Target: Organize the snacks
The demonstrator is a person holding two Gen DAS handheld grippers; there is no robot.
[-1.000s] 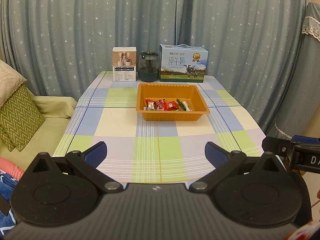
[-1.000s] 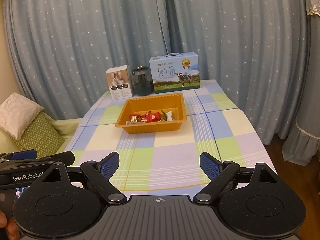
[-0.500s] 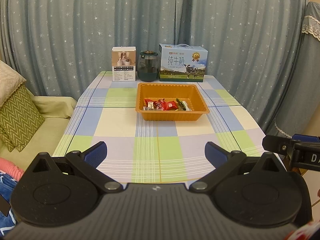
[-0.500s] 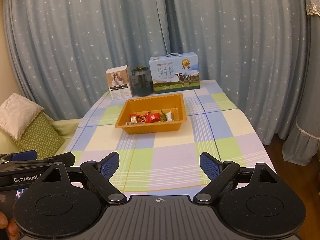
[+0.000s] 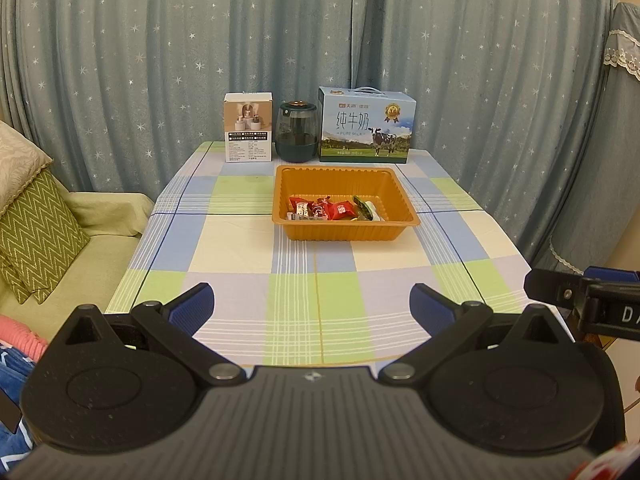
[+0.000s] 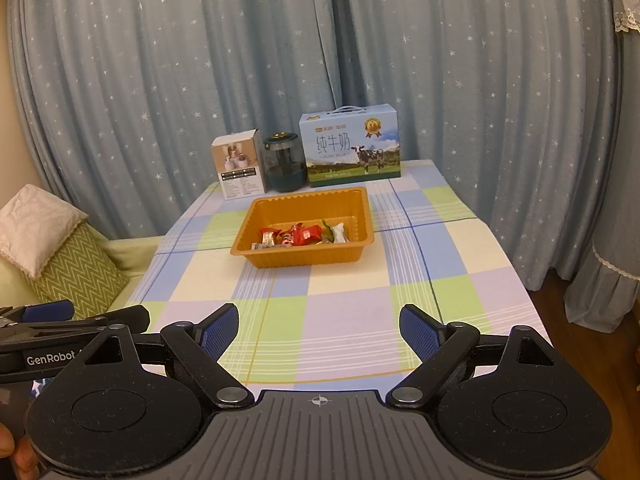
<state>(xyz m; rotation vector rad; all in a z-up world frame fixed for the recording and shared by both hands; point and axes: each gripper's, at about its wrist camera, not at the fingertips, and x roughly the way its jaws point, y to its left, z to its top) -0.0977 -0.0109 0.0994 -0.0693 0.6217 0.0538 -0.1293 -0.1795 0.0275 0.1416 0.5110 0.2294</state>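
Fingers (image 5: pixel 191 307) of left gripper (image 5: pixel 312 304) spread wide, nothing between them, blue pads over the near edge of the bench (image 5: pixel 224 244). Right gripper (image 6: pixel 319 330) same: its fingers (image 6: pixel 219 330) wide apart, empty, over the near bench edge. Each gripper shows at the side of the other's view, so they sit side by side, apart.

Bench has a checked cloth in green, blue, lilac and cream. Near half of it bare.

Orange tray (image 5: pixel 400 194) sits past the bench middle, well apart from both grippers. Snacks (image 5: pixel 326 210) lie inside it, bunched along the tray's near wall: red wrappers (image 6: pixel 298 234) on the left, a green one (image 5: pixel 362 207) and a white one (image 6: pixel 340 232) to the right. Far half of the tray floor is bare.

Behind the tray, in a row along the far bench edge: small white box (image 5: pixel 248 127) on the left, dark green jar (image 5: pixel 296 131) in the middle, milk carton (image 5: pixel 365 125) with a cow print and carry handle on the right. Jar is just beside both boxes; cannot tell if touching.

Star-print curtains (image 5: pixel 160 48) behind the bench. Sofa (image 5: pixel 92 240) to the left with a green zigzag cushion (image 5: pixel 38 236) and a pale cushion (image 6: pixel 34 226) stacked on it.
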